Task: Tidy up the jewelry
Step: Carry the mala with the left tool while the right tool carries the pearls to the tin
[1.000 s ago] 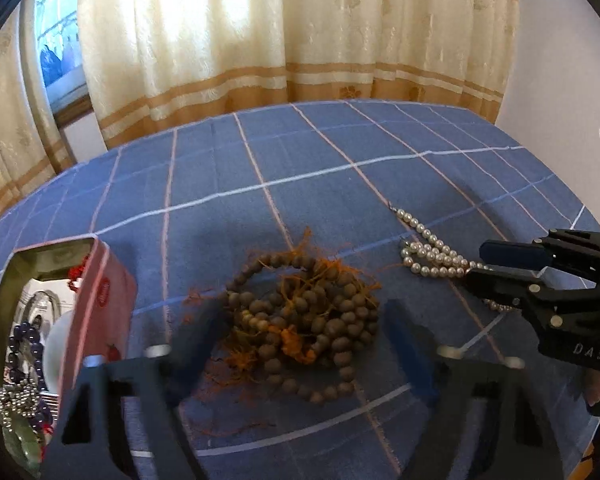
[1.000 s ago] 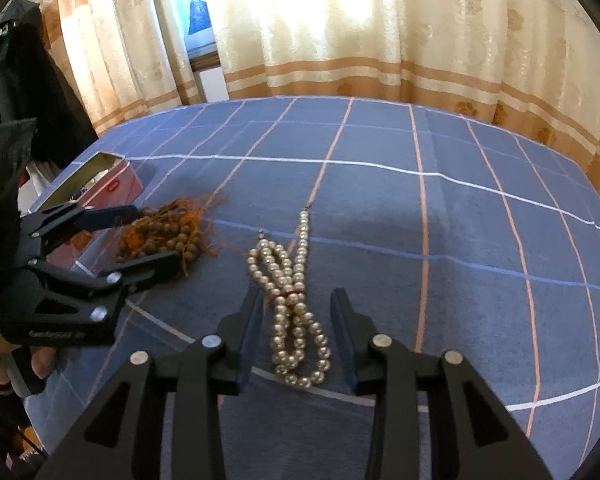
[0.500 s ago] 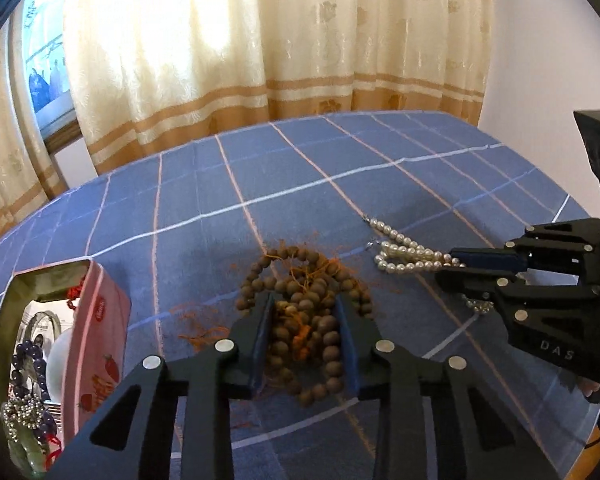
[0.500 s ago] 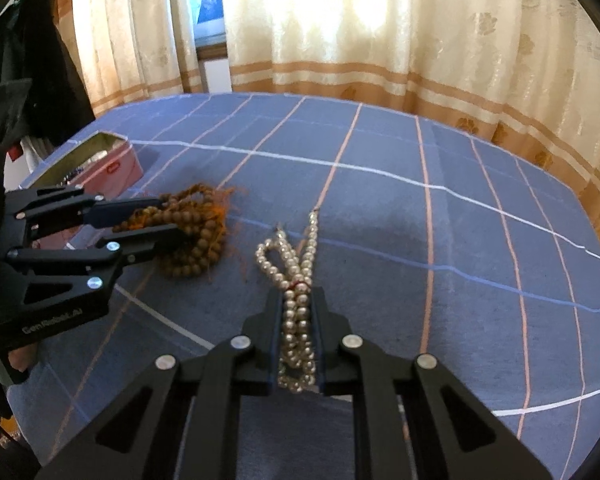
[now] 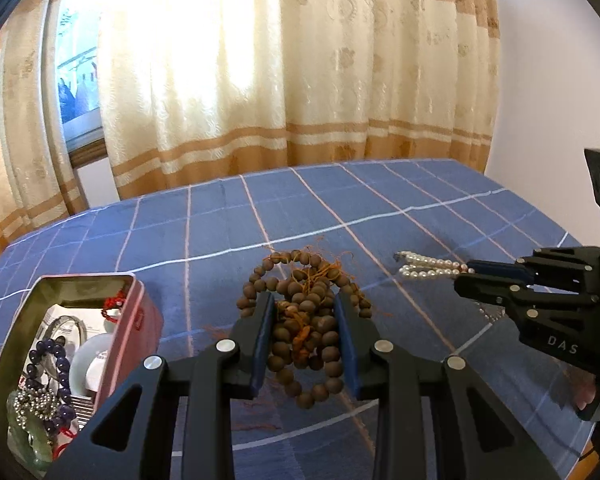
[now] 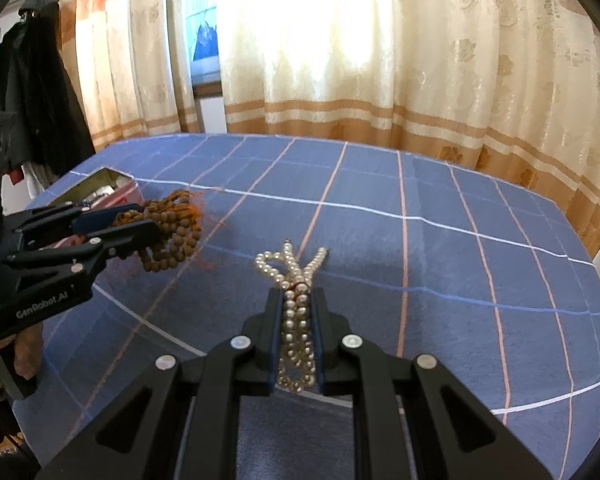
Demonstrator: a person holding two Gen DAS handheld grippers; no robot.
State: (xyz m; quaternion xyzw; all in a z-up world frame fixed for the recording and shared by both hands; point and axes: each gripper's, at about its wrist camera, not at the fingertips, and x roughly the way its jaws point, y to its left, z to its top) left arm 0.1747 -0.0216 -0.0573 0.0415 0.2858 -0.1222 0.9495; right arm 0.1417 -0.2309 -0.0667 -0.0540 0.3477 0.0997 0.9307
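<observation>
Furthest left sits the open pink tin [image 5: 140, 320], its rim near the table's edge, already holding a dark bead strand, a silver bead chain, a red cord piece and something pale green. We judge it the place where the loose pieces belong.

Just right of it, our left gripper [image 5: 304, 344] has just been closing, and its blue pads now clamp the wooden bead necklace [image 5: 304, 312] by the middle of the bundle. The loops hang off the blue checked tablecloth [image 5: 380, 216], with a few beads dangling below the pads and frayed orange thread sticking out on top. We expect it to be light, limp and knobbly: the coils can slide over each other, so a hold across many strands at once is safer than one on a single loop, and the thread may snag on the tin's rim.

Further right, our right gripper [image 6: 296, 320] has also just been closing and is pinched on the pearl necklace [image 6: 294, 280], folded into several strands with a red tie near the pads. Its far loops reach forward, low over the cloth; whether they touch it we cannot tell. Pearls are smooth and slippery, the string probably delicate, so we favour holding near the tie, where the strands are bunched.
</observation>
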